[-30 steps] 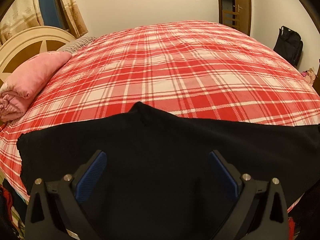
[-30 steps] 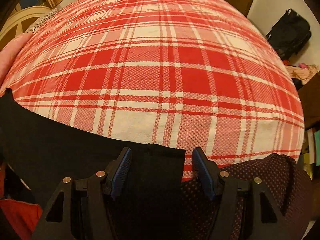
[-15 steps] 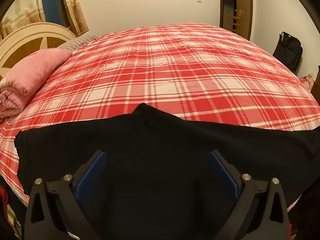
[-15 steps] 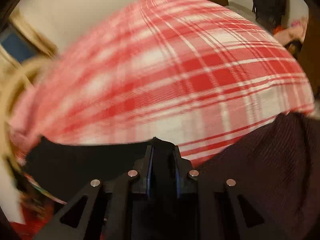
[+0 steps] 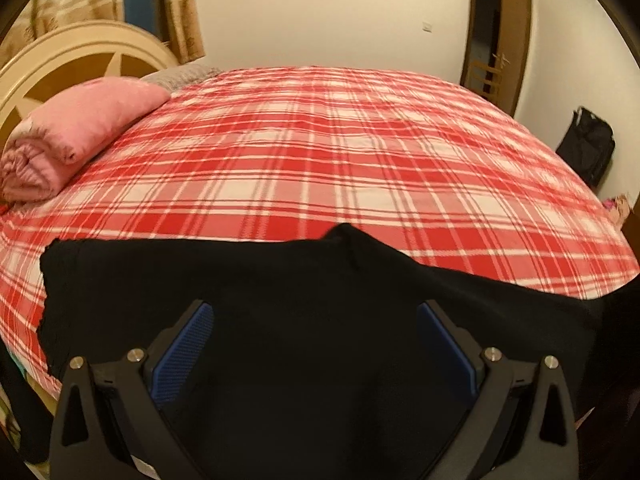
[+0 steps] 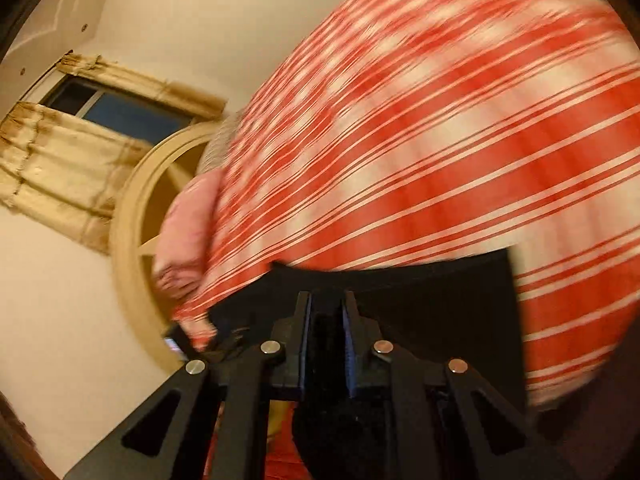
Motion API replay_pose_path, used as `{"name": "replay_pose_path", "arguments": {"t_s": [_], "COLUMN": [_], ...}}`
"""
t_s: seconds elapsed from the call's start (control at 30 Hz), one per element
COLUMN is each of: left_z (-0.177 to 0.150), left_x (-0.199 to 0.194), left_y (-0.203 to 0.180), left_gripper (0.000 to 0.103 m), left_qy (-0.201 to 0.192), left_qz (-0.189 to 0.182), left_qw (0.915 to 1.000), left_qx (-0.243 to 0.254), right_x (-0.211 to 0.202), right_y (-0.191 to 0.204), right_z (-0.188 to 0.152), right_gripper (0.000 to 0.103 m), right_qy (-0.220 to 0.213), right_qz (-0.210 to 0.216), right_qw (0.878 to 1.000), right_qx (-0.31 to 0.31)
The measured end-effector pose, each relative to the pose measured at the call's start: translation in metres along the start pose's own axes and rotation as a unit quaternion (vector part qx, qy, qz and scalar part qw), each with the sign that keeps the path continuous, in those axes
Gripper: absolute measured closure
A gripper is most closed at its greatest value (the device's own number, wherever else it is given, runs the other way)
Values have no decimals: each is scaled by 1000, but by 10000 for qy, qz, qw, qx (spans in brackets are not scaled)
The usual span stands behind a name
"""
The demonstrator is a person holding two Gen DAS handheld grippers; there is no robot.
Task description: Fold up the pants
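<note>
Between the nearly closed jaws of the right gripper (image 6: pixel 327 336), just pinched shut, a hem of the black cloth pants (image 5: pixel 304 320) is lifting off the red plaid bedspread (image 5: pixel 360 168), starting the fold, while the left gripper (image 5: pixel 314 344) is hovering wide open above them.

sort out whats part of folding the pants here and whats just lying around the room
Part of the job:
- black pants, spread on the plaid bedspread
- right gripper, closed on the pants' fabric
- left gripper, jaws wide over the pants

Lying about:
- pink rolled blanket
- black bag by the wall
- headboard
</note>
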State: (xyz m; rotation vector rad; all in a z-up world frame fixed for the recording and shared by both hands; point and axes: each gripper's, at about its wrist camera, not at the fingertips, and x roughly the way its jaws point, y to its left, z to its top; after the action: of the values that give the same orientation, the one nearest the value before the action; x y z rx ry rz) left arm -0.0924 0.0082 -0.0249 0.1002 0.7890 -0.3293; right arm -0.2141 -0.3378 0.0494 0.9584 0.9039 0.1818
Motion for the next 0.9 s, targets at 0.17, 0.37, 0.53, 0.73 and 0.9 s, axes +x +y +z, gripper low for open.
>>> {"name": "replay_pose_path", "arguments": {"t_s": [0.17, 0.37, 0.53, 0.73, 0.9], "left_z": [-2, -6, -10, -13, -13], "left_x": [-4, -11, -4, 5, 2], "left_y": [25, 59, 80, 83, 72], "left_gripper": [0, 0, 0, 0, 0], "left_qy": [-46, -169, -64, 33, -143], "left_qz": [110, 562, 643, 609, 562], "left_qw": [9998, 9978, 9966, 9970, 9982], "left_qx": [-183, -294, -505, -468, -145], "right_x": [104, 202, 247, 212, 138], "right_y": [34, 46, 47, 55, 47], "right_z": [-13, -39, -54, -45, -37], "right_gripper": [88, 90, 91, 91, 91], "right_qy": [512, 642, 616, -168, -966], "right_qz": [294, -96, -125, 279, -549], "right_qw": [9977, 9924, 9862, 9806, 9624], "right_qx": [-335, -1045, -1532, -1932, -2477]}}
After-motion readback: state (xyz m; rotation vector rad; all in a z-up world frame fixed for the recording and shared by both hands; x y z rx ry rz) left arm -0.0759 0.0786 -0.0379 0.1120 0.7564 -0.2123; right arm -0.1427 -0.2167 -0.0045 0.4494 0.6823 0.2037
